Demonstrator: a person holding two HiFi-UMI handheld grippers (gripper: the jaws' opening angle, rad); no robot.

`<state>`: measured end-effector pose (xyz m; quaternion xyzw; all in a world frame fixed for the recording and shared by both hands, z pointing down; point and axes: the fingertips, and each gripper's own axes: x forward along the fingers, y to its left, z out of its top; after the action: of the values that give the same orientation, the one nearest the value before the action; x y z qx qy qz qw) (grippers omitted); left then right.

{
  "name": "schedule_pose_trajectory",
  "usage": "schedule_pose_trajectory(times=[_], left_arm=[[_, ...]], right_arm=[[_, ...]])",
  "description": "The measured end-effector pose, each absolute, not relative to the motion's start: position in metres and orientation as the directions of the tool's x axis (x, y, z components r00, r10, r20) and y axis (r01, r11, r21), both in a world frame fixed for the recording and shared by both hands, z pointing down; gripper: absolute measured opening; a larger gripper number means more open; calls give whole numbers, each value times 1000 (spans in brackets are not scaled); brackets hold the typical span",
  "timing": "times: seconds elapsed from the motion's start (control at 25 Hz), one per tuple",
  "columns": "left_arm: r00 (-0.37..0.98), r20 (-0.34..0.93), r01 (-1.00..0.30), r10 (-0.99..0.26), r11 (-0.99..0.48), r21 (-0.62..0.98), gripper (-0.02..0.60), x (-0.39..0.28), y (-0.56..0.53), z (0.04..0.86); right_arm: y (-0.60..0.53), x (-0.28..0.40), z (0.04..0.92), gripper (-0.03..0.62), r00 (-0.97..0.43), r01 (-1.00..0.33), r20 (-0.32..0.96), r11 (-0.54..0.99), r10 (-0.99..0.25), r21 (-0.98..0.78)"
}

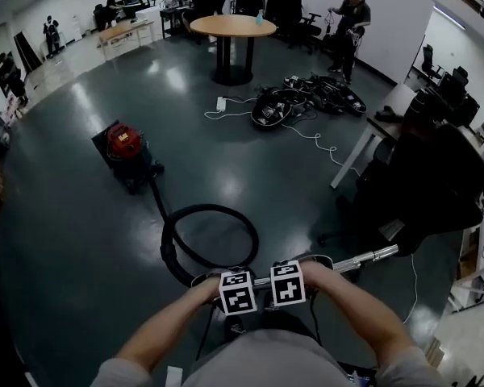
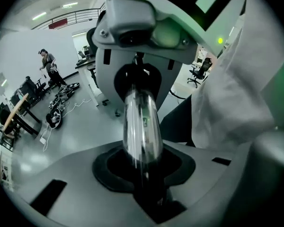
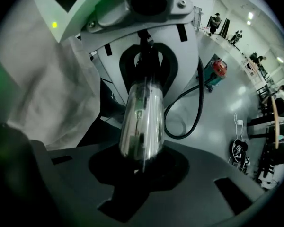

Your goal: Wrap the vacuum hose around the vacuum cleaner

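Note:
The red vacuum cleaner (image 1: 125,147) stands on the dark floor to the left. Its black hose (image 1: 210,240) runs from it toward me and lies in one loop. The hose ends in a chrome wand tube (image 1: 369,257) that I hold level in front of my body. My left gripper (image 1: 239,291) and right gripper (image 1: 287,284) sit side by side on it, facing each other. In the left gripper view the tube (image 2: 141,126) runs through the dark pads, jaws closed on it. The right gripper (image 3: 139,162) clamps the tube (image 3: 142,122) the same way; the hose (image 3: 189,112) and vacuum (image 3: 217,70) show behind.
A round wooden table (image 1: 232,27) stands further back, with a heap of black cables and gear (image 1: 298,99) and a white power strip (image 1: 221,103) on the floor. A desk (image 1: 387,123) and a black chair (image 1: 436,184) fill the right. People stand at the far walls.

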<state>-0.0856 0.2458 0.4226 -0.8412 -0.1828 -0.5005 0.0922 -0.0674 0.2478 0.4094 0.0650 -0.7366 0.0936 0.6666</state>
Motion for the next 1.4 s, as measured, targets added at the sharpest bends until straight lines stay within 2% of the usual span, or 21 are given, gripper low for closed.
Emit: schedule_pose_trajectory(times=[0.28,0.56,0.68,0.92,1.08,1.4], left_arm=[[448,878,307,166,-951,23,124,-104,224,415],[438,879,280,188,-958,66,124,-85,210,413],[450,867,263,211,-960,97,124,-71,206,409],[462,859,240,220,-964,118,124,-47,197,406],[457,866,198,204,-972,125,124,-43,187,414],[496,856,18,145,-988,157,124,-35,156,423]], right_arm=[[232,-87,406,92,-155,-149,980,978,122,-145],[208,-72,397,105,-219,-130,973,986,74,-105],[198,-60,386,168,-255,-167,965,980,63,-109],[183,-37,372,196,-281,-184,959,982,-17,-37],[173,-25,353,213,-369,-274,927,961,-62,-45],[132,7,286,213,-579,-589,721,807,-381,-46]])
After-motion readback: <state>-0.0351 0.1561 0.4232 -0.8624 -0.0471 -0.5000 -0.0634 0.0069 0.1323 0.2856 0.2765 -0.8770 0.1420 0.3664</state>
